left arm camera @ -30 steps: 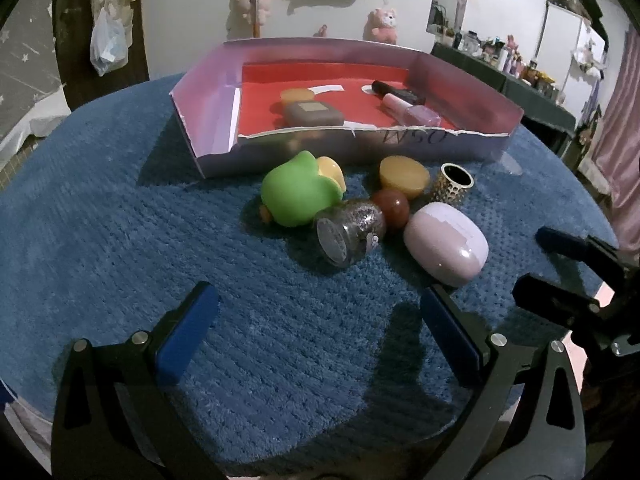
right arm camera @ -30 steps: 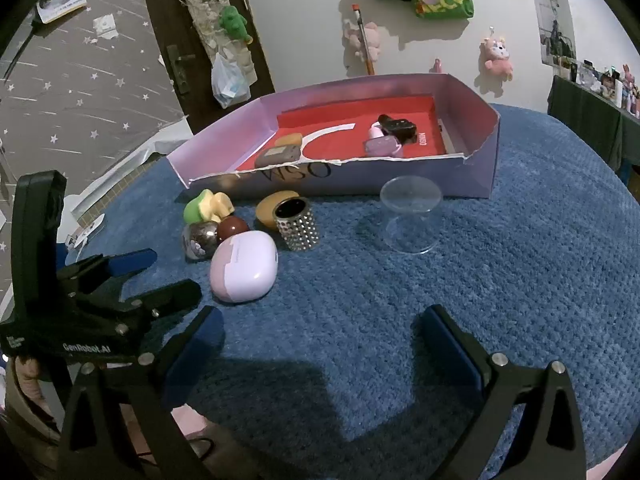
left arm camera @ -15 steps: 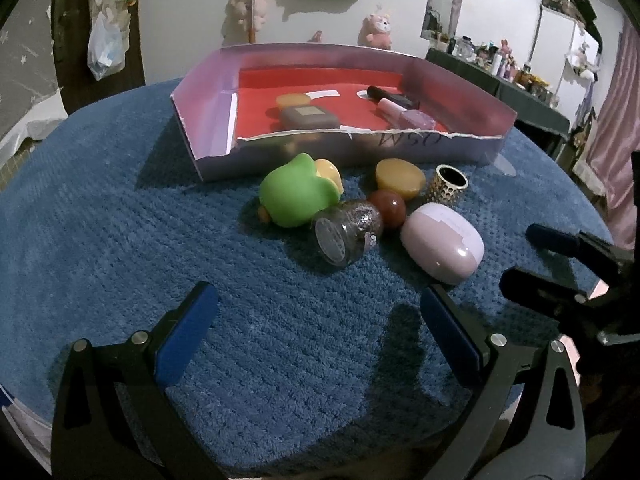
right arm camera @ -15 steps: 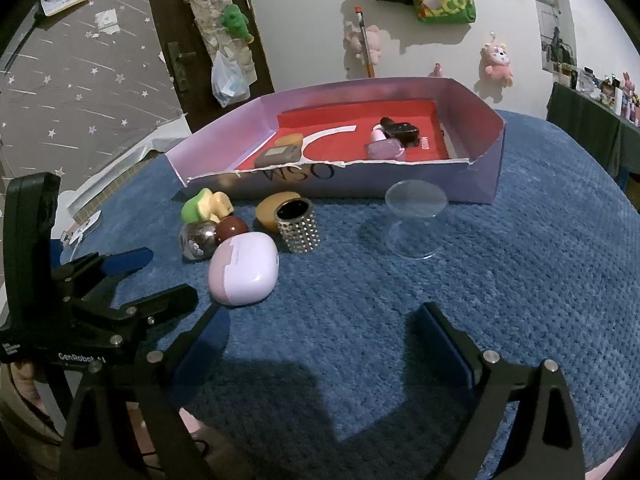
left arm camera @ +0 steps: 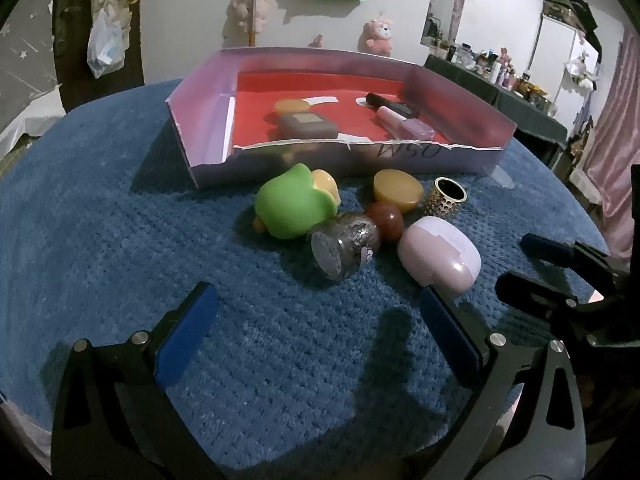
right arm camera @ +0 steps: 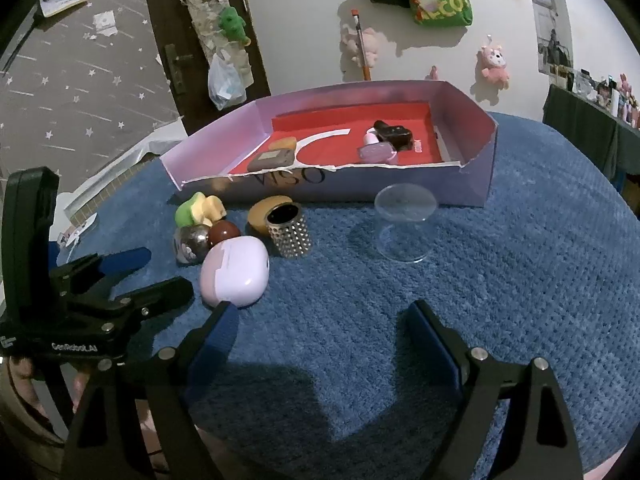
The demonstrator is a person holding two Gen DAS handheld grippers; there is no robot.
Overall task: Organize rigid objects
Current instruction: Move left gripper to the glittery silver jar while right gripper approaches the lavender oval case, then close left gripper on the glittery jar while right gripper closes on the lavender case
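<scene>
left gripper point(left arm camera: 316, 332): fingers spread wide, holding nothing, low over the blue mat point(left arm camera: 120, 240), near side of the cluster
green toy point(left arm camera: 294, 206): lay leftmost in the cluster, just in front of the box
glitter jar point(left arm camera: 344, 244): on its side, touching the toy and the brown ball point(left arm camera: 385, 220)
pink case point(left arm camera: 438, 258): near right of the cluster, beside the left gripper's right finger
studded ring point(left arm camera: 445, 197): upright, right of the yellow lid point(left arm camera: 398, 187)
box point(left arm camera: 208, 120): far side, held a nail polish bottle point(left arm camera: 406, 126) and other small items
right gripper point(right arm camera: 320, 332): fingers spread, empty, just right of the pink case
clear cup point(right arm camera: 405, 227): inverted, near the box's right end
</scene>
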